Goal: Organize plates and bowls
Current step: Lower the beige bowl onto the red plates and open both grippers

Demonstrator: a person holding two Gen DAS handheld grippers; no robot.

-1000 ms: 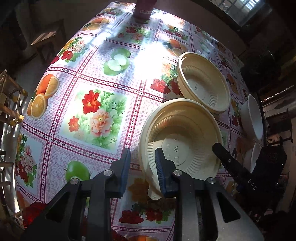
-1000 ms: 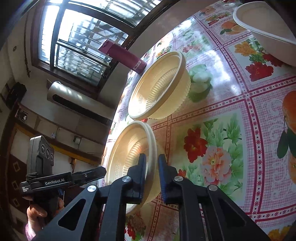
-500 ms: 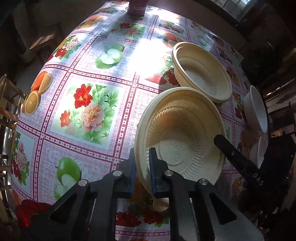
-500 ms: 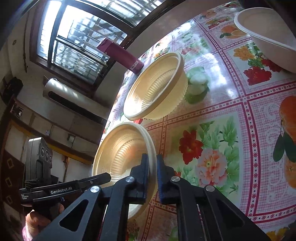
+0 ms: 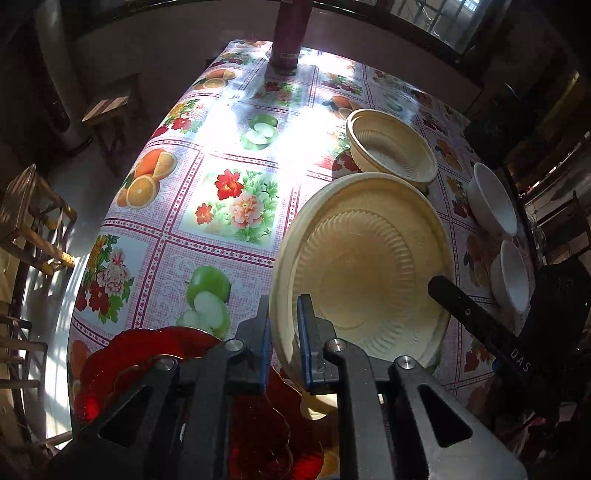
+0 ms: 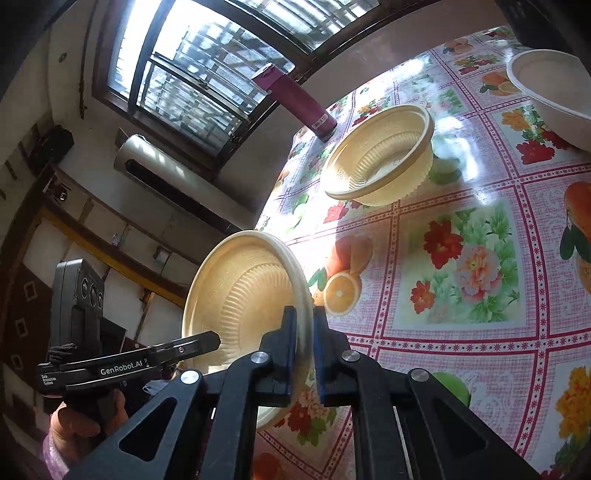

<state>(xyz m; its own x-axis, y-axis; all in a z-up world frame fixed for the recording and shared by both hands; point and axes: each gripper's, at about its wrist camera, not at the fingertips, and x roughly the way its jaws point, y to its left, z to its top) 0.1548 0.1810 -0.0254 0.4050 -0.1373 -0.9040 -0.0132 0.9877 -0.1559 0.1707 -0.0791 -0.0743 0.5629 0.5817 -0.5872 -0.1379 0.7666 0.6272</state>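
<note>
A cream ribbed plastic bowl (image 5: pixel 365 266) is held off the table, gripped by both grippers on opposite rims. My left gripper (image 5: pixel 283 332) is shut on its near rim. My right gripper (image 6: pixel 305 332) is shut on the other rim of the same bowl (image 6: pixel 243 295). The right gripper's finger shows in the left wrist view (image 5: pixel 476 321); the left gripper shows in the right wrist view (image 6: pixel 129 365). A second cream bowl (image 5: pixel 391 147) stands on the table behind; it also shows in the right wrist view (image 6: pixel 384 158).
The table (image 5: pixel 229 110) has a fruit-and-flower cloth. Two white bowls (image 5: pixel 491 199) (image 5: pixel 513 277) stand at the right edge; one shows in the right wrist view (image 6: pixel 554 92). A red glass plate (image 5: pixel 147 365) lies under the left gripper. A maroon bottle (image 5: pixel 290 33) stands at the far end. Wooden chairs (image 5: pixel 33 221) stand left.
Both grippers closed on the cream bowl's rims and lifted it up and back off the table. The red plate has come into view under the left gripper.
</note>
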